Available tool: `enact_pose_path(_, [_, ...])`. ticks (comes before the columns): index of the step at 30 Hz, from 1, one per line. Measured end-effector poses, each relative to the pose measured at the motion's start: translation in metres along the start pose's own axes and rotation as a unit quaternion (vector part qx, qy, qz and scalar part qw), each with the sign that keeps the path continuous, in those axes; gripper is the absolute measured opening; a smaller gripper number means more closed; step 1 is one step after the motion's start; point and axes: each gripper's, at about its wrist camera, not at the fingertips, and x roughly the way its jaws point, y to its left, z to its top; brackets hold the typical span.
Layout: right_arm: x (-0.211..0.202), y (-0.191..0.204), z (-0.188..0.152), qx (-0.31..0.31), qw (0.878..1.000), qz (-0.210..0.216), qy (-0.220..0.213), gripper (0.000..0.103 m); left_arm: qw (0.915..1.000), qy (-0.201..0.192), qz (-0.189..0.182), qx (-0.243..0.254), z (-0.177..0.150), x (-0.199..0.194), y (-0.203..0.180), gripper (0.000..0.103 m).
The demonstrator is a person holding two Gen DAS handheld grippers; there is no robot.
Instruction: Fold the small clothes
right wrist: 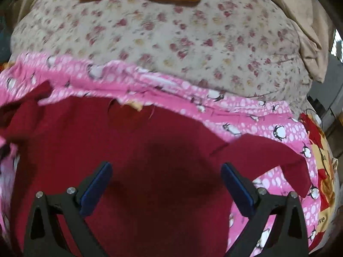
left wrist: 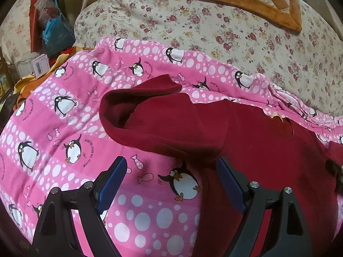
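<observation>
A dark red top [left wrist: 257,145] lies spread on a pink penguin-print blanket [left wrist: 64,117]. Its left sleeve [left wrist: 150,115] is folded up, with the cuff opening facing left. My left gripper [left wrist: 171,167] hovers open above the blanket just below that sleeve, nothing between its blue pads. In the right wrist view the red top [right wrist: 150,150] fills the middle, its right sleeve [right wrist: 268,158] stretching out to the right over the pink blanket [right wrist: 278,132]. My right gripper [right wrist: 166,171] stands wide open over the top's body, holding nothing.
A floral quilt [left wrist: 214,27] lies beyond the blanket, with an orange checked cushion [left wrist: 250,0] on it. Bags and a small box [left wrist: 39,65] crowd the far left. A red and yellow patterned cloth [right wrist: 321,160] shows at the right edge.
</observation>
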Motion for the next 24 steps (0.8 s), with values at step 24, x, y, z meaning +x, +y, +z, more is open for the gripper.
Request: enact_pose_path(24, [0.032,0.047,-0.008,0.009,0.99,0.125,0.068,0.103,0.9995,0.019,0.015,-0.018,0.005,0.015,0.015,0.068])
